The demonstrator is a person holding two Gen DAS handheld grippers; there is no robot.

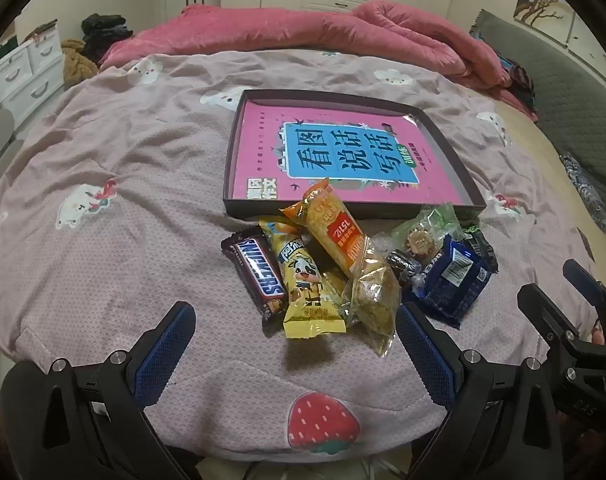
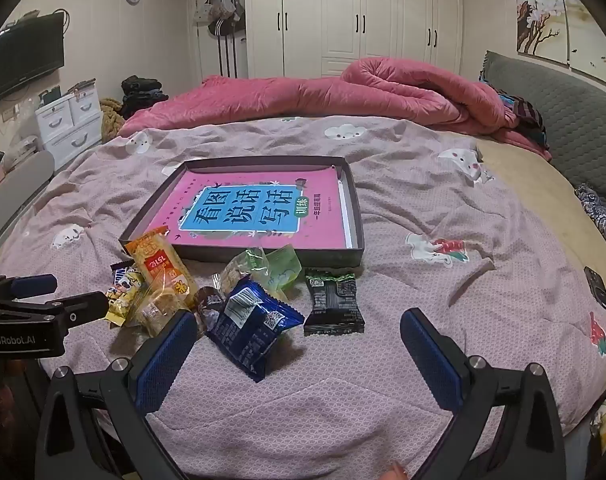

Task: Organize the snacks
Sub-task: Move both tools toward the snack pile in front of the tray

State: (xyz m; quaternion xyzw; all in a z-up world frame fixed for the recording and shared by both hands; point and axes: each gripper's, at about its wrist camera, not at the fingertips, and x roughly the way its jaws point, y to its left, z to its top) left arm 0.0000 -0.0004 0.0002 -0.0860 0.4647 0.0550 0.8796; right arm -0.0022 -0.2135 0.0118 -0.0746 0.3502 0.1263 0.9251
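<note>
A pile of snacks lies on the bed in front of a dark shallow box (image 1: 447,148) (image 2: 357,216) with a pink book inside. The pile holds a Snickers bar (image 1: 259,274), a yellow cartoon packet (image 1: 307,292), an orange cracker pack (image 1: 343,244) (image 2: 163,268), a blue packet (image 1: 453,278) (image 2: 253,326), a green-wrapped biscuit (image 1: 427,232) (image 2: 265,270) and a black packet (image 2: 333,304). My left gripper (image 1: 295,336) is open just short of the pile. My right gripper (image 2: 299,340) is open, with the blue and black packets between and beyond its fingers.
A pink quilt (image 1: 343,36) (image 2: 343,92) is bunched at the far side of the bed. A grey headboard (image 2: 575,112) runs along the right. White drawers (image 2: 69,128) stand at the left. Each gripper shows in the other's view, right (image 1: 575,312) and left (image 2: 43,300).
</note>
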